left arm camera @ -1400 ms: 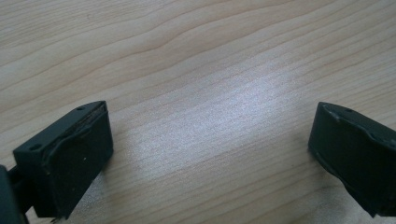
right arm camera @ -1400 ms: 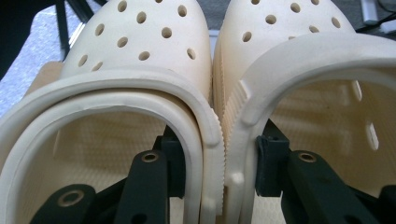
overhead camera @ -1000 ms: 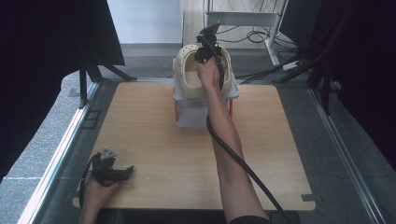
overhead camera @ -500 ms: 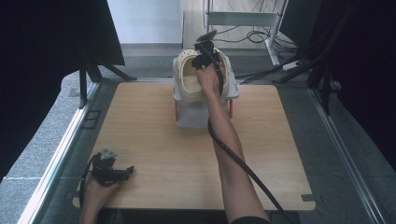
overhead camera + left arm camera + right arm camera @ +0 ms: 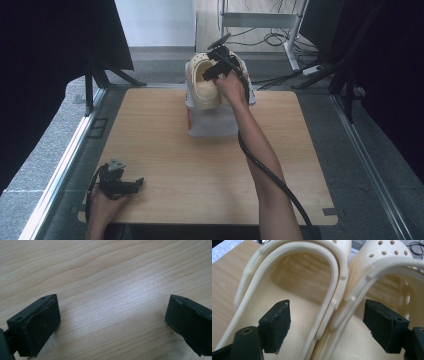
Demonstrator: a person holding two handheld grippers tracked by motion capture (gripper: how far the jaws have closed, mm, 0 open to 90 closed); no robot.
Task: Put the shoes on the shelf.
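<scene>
Two cream clogs sit side by side on a white box point(image 5: 212, 122) at the table's far middle. In the high view the left clog point(image 5: 202, 86) is plain, while my hand covers most of the right one. My right gripper point(image 5: 218, 66) hangs over the pair. In the right gripper view it is open point(image 5: 327, 320), one jaw inside the left clog point(image 5: 297, 287) and the other inside the right clog point(image 5: 387, 277), the two touching side walls between them. My left gripper point(image 5: 135, 184) rests at the table's near left corner, open point(image 5: 112, 315) over bare wood.
The wooden table point(image 5: 165, 150) stretches between the box and the near edge. Black stand legs point(image 5: 100, 75) flank the far left corner. Cables and a metal frame point(image 5: 260, 30) lie on the floor behind the box.
My right hand has shifted slightly over the clogs, away from me and then back a little. The left gripper has stayed still.
</scene>
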